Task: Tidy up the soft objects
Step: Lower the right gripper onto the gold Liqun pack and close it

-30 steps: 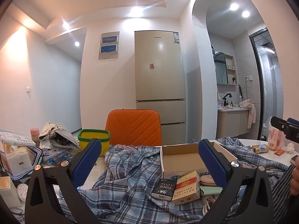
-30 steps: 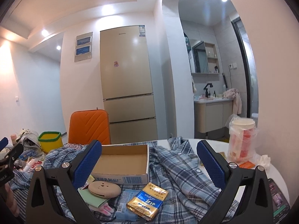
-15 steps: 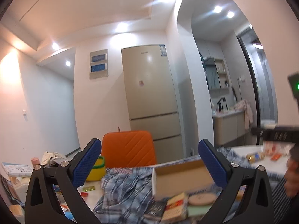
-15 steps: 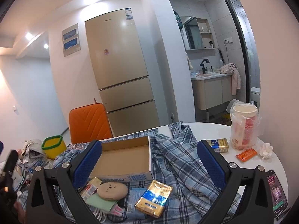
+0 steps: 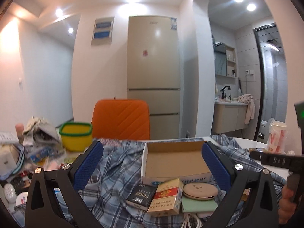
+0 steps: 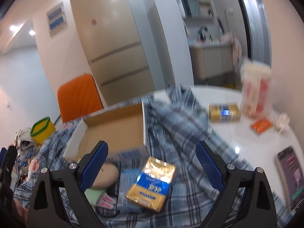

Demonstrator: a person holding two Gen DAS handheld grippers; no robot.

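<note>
A blue plaid shirt lies spread over the round white table; it also shows in the right wrist view. An open cardboard box rests on it, as the right wrist view shows too. In front of the box lie a black packet, a red and gold packet and a beige round case. A gold and blue pouch lies on the shirt between the right fingers. My left gripper is open and empty above the shirt. My right gripper is open and empty.
A yellow tub with a green rim and a heap of clutter stand at the left. An orange chair is behind the table. A gold box, a plastic cup, an orange packet and a phone lie at the right.
My left gripper tipped up toward the ceiling, then came back down over the shirt and box. My right gripper has tilted down and rolled, closing on the gold pouch; its view is blurred.
</note>
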